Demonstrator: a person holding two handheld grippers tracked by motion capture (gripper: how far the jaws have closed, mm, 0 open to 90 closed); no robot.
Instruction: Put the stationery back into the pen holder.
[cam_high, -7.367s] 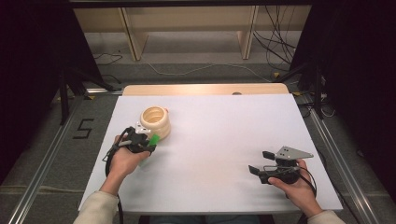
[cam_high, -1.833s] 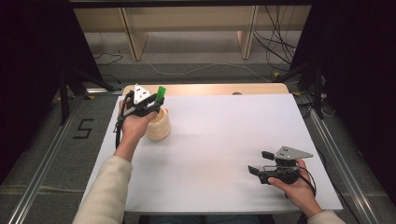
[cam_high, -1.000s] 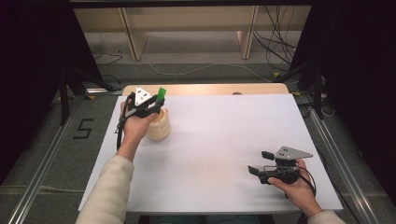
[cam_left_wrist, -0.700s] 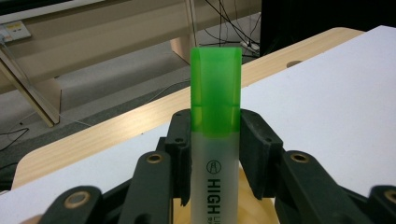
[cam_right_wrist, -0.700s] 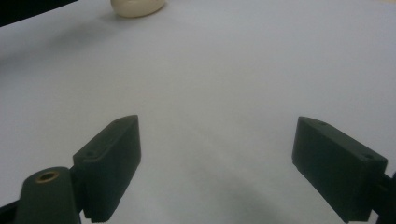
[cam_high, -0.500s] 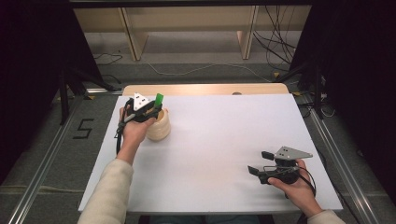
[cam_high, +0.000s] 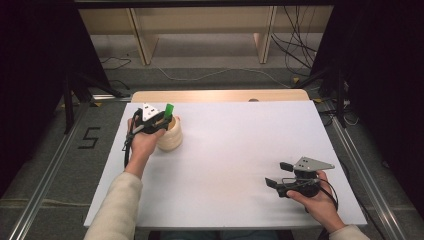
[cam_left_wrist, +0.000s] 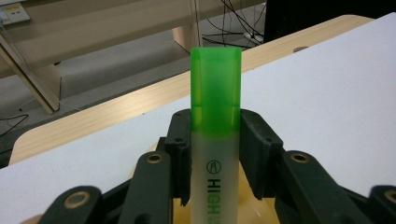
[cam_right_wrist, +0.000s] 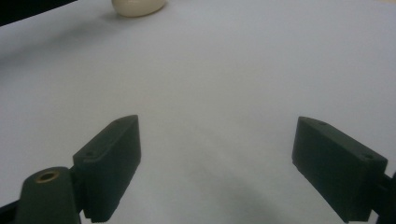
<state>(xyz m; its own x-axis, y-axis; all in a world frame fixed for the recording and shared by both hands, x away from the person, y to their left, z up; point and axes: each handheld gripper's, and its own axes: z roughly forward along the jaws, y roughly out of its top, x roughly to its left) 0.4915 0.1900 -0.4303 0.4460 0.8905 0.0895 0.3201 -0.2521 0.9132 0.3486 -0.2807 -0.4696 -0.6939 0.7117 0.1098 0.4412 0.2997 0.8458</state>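
Lowering since earlier, left gripper (cam_high: 159, 120) with highlighter (cam_left_wrist: 215, 116) over cup (cam_high: 170, 137).

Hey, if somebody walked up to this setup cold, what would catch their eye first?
Probably the green highlighter, clamped upright between the left gripper's jaws, its bright cap sticking up over the cream-coloured holder near the far left corner of the white table. After that, the right gripper, resting near the front right corner with its jaws wide open and nothing between them.
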